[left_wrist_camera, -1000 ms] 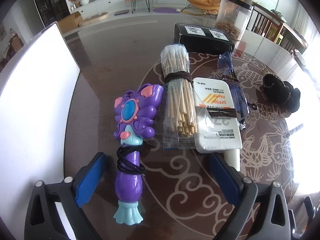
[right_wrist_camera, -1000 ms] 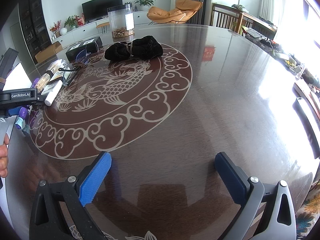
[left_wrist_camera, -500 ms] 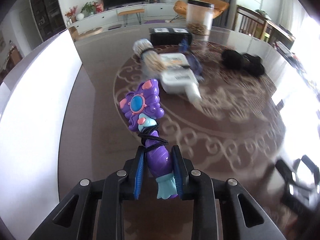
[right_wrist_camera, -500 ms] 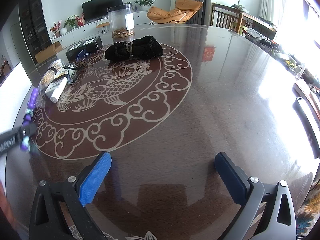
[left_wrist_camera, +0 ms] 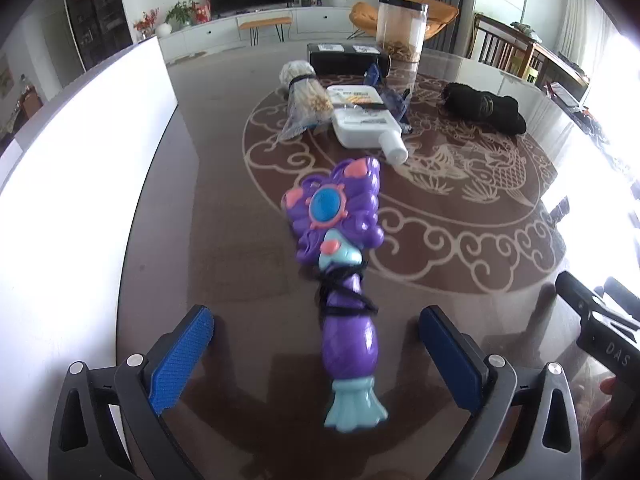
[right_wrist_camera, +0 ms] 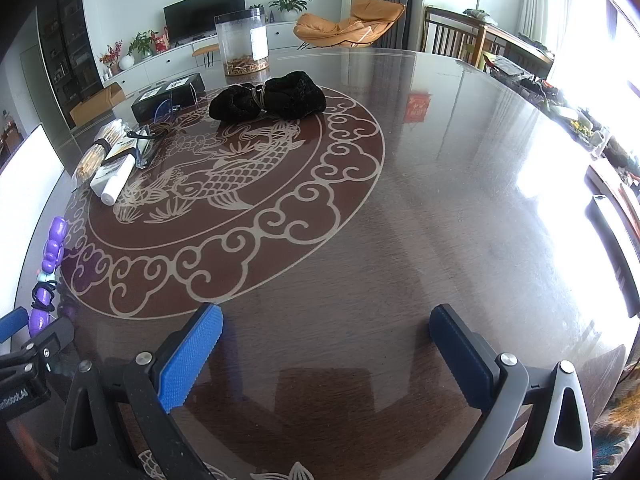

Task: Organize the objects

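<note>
A purple toy wand [left_wrist_camera: 344, 264], with a blue gem in its flower-shaped head, a black cord wound round its neck and a pale blue flared foot, lies flat on the dark glossy tabletop [left_wrist_camera: 224, 240]. Its long axis runs almost straight away from the left claw [left_wrist_camera: 316, 352], foot end nearest, head pointing toward the middle of the tabletop. The handle sits between the claw's two blue pads [left_wrist_camera: 182, 356] without touching either; the jaws are opening and stand wide, so the wand is not gripped.

The left claw is far the nearer of the two. The right claw [right_wrist_camera: 326, 354] hovers over bare tabletop well to the side, its jaws spread and nothing between them; from there the wand shows only at the far left edge.

Beyond the wand's head, well apart, lie a bundle of wooden sticks [left_wrist_camera: 306, 94] in clear wrap, a white tube [left_wrist_camera: 366, 120], a black box [left_wrist_camera: 344, 56], a clear canister [left_wrist_camera: 402, 28] and a black cloth roll [left_wrist_camera: 484, 106]. A white board [left_wrist_camera: 80, 184] stands along the left edge.

Judging from this, the wand looks just set down, clear of the others.
</note>
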Motion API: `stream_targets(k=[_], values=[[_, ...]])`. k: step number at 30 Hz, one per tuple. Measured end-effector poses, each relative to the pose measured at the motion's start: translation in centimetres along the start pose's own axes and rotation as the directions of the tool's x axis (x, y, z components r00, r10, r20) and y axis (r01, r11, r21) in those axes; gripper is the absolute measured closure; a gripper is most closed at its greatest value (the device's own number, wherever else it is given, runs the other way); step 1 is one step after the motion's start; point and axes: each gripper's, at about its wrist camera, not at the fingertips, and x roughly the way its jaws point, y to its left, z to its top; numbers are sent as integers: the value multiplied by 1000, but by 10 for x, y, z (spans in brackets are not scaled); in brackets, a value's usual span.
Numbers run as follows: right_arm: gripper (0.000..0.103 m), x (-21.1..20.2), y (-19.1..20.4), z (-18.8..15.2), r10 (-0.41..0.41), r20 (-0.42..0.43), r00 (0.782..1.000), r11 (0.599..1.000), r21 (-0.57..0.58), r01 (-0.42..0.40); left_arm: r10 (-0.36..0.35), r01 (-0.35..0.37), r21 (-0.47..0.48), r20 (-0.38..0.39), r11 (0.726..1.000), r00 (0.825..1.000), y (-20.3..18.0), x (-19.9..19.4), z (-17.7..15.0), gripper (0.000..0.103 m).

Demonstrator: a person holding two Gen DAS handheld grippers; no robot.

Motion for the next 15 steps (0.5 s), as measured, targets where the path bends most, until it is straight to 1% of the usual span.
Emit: stream_targets(k=[5, 15], values=[[0, 0, 0, 0, 0, 0, 1000, 1000, 0, 0, -9, 8, 9, 36, 1000, 999, -2, 1, 2, 0], [0, 0, 1, 1, -3, 0, 1000, 1000, 0, 3, -13, 13, 9, 38, 1000, 999, -2, 0, 1, 0]])
